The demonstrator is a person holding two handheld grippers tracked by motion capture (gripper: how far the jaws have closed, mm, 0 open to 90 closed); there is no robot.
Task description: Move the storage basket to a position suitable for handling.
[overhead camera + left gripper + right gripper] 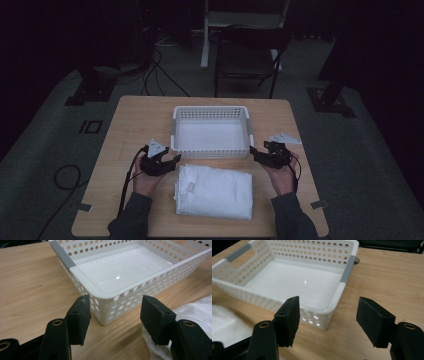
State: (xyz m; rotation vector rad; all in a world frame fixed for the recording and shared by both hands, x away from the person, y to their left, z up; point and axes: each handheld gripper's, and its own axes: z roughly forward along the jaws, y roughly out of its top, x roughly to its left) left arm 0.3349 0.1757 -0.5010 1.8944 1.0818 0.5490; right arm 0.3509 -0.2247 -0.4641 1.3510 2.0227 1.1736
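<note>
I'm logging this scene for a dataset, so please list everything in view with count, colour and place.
basket: one, white, perforated, empty, far middle of table
folded cloth: one, white, just in front of basket
table: one, light wood
chair: one, dark, beyond table
cables: several, black, on floor
left gripper: one, black, jaws open, left of cloth
right gripper: one, black, jaws open, at basket's near right corner
</note>
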